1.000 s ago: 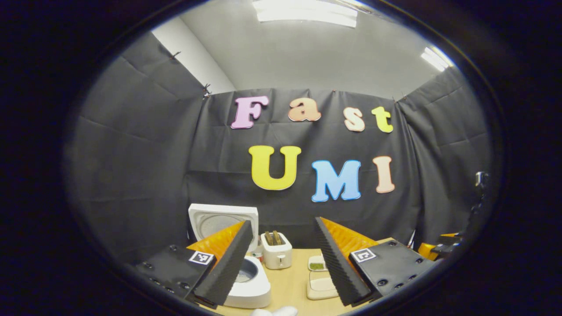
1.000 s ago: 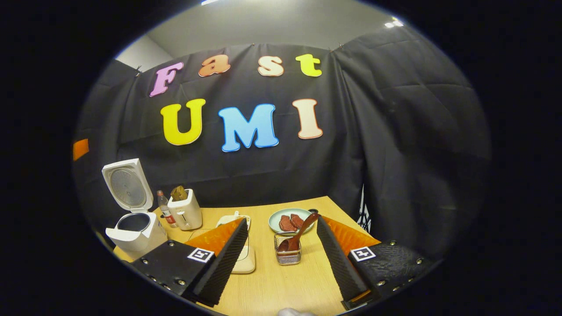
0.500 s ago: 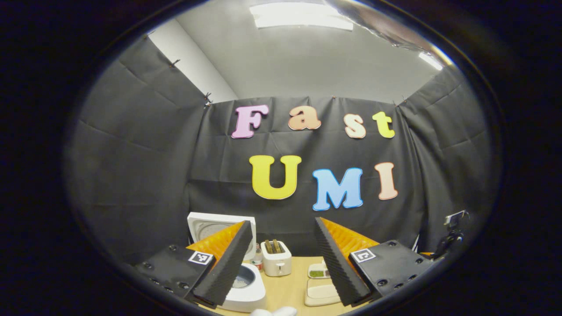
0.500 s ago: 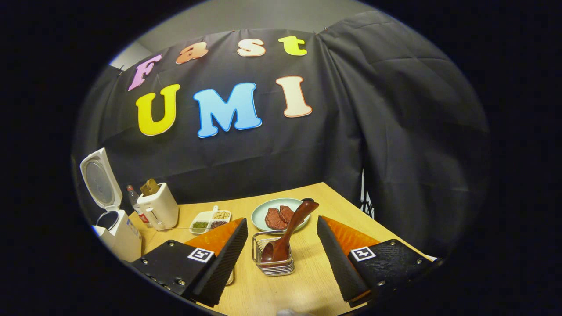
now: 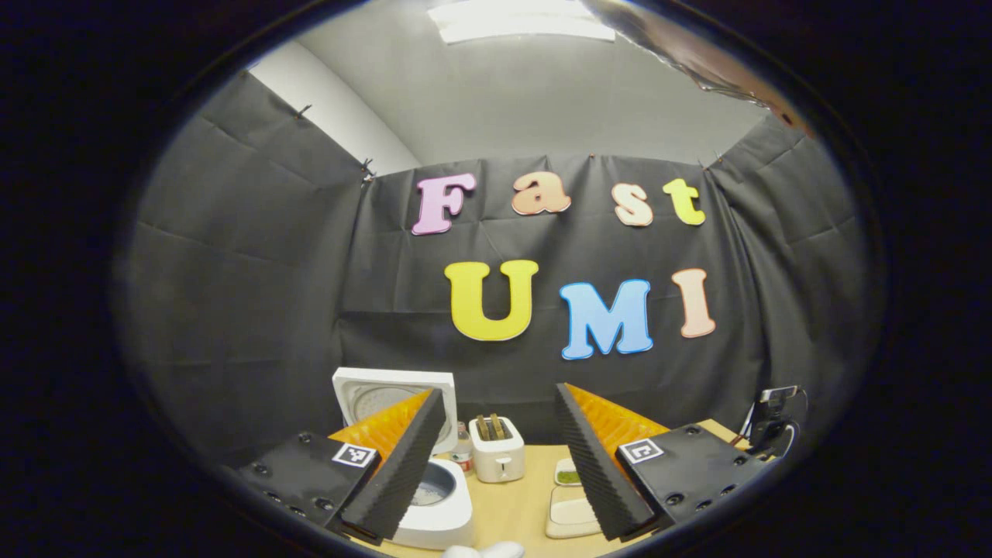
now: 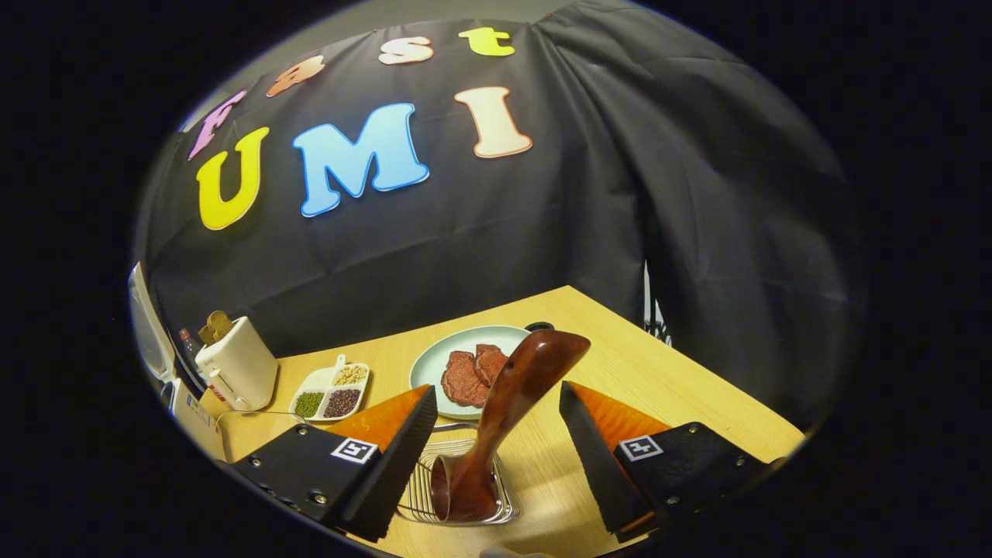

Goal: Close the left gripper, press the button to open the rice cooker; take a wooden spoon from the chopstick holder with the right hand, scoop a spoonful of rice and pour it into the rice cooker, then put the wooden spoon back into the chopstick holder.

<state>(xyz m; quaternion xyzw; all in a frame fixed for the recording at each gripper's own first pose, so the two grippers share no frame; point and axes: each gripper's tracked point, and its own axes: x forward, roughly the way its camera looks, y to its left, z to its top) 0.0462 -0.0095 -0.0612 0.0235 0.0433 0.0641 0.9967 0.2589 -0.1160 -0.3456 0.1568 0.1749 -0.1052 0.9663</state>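
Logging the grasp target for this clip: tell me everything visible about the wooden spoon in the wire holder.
The dark reddish-brown glossy wooden spoon stands bowl-down in the silver wire chopstick holder on the light wooden table. Its handle leans up and to the right in the right gripper view, widening to a rounded end. It sits between the open fingers of the right gripper, which do not touch it.
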